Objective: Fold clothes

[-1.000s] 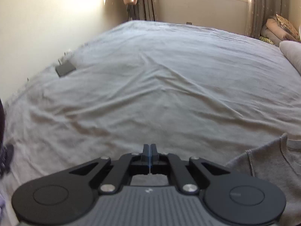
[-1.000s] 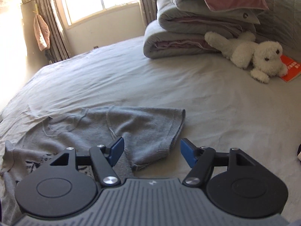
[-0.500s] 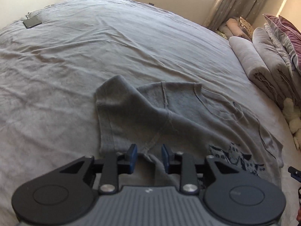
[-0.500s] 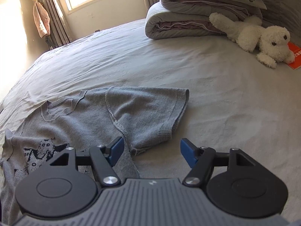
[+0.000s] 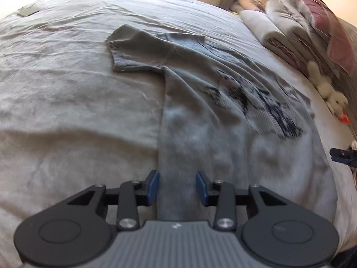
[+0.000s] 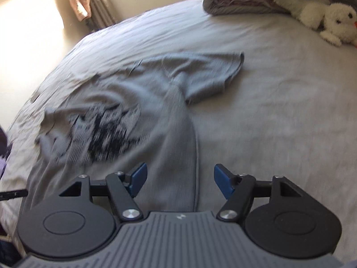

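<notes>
- On the wide bed (image 5: 73,102) in front of you, covered in a rumpled grey sheet, a grey short-sleeved T-shirt (image 5: 200,120) lies spread out, with a dark printed design across the chest.
- Your left gripper (image 5: 177,187) hangs over the shirt's left side edge near the hem. Its blue fingers (image 5: 152,187) have just been opening and now stand partly apart, with the shirt's edge lying below the gap; they do not press on the cloth.
- Your right gripper (image 6: 179,181) hangs over the shirt's opposite side seam. Its fingers stand wide apart and grip nothing; the seam runs beneath the gap.
- In the left wrist view, one sleeve lies flat on the sheet, pointing away from the body. The right wrist view shows the other sleeve spread the same way.
- At the head of the bed, folded quilts (image 6: 243,2) are stacked, with a white plush toy (image 6: 323,15) lying against them.
- A small orange item (image 5: 343,118) lies near the toy; you cannot tell what it is.
- A dark flat object (image 5: 28,11) rests at the far left corner of the bed.
- Beyond the bed, curtains (image 6: 98,6) hang beside a bright window, and sunlight washes over a pale wall.
</notes>
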Motion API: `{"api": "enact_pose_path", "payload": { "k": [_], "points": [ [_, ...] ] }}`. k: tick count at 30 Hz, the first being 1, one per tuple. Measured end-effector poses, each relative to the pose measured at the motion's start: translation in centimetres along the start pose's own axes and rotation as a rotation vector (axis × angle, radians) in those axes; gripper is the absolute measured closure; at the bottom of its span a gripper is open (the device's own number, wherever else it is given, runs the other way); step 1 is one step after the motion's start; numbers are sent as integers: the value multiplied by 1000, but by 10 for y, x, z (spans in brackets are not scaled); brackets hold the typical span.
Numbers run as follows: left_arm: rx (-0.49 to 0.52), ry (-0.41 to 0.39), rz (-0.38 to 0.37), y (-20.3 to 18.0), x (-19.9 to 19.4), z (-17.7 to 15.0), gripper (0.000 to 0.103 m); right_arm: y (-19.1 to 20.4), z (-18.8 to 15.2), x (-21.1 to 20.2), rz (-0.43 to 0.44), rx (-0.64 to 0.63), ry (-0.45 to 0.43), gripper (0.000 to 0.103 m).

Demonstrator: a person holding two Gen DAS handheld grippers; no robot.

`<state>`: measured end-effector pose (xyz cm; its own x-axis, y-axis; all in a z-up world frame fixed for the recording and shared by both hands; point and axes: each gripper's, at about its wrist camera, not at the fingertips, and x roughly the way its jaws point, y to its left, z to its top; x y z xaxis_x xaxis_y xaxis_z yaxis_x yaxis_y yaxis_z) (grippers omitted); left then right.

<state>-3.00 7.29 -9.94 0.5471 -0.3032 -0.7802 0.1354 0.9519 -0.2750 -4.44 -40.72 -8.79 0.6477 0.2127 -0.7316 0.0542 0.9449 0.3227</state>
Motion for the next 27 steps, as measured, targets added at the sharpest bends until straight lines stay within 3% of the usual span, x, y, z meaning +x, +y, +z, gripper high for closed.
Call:
{"api": "enact_pose_path", "payload": {
  "k": [5,7,8,10,11,12,18,20,24,27],
  "points": [
    [39,-3,-19,-1,-1,-12,64,-11,-45,-20,80,81,30,33],
    [40,-4,-20,-4,1,-14,74,-8,-54,-26,124,81,26,33],
    [39,-1,-24,-5,2,-14,92,-4,-56,-24,140,70,29,33],
    [19,9,-44,-5,4,-13,97,8,-55,-17,112,19,39,54],
    [21,6,-45,-6,3,-12,98,14,-54,-14,98,-6,45,85],
    [22,2,-48,-7,1,-11,98,20,-53,-12,88,-29,45,94],
    [-65,-82,-209,9,-44,-4,99,34,-35,-71,280,-78,-115,94],
    [-64,-91,-211,10,-50,-4,98,33,-36,-80,275,-91,-120,94],
    [-55,-25,-126,12,-29,-3,98,24,-41,-51,125,-68,-12,86],
    [-77,13,-156,18,-23,-2,98,22,-40,-48,176,-48,-7,85]
  ]
}}
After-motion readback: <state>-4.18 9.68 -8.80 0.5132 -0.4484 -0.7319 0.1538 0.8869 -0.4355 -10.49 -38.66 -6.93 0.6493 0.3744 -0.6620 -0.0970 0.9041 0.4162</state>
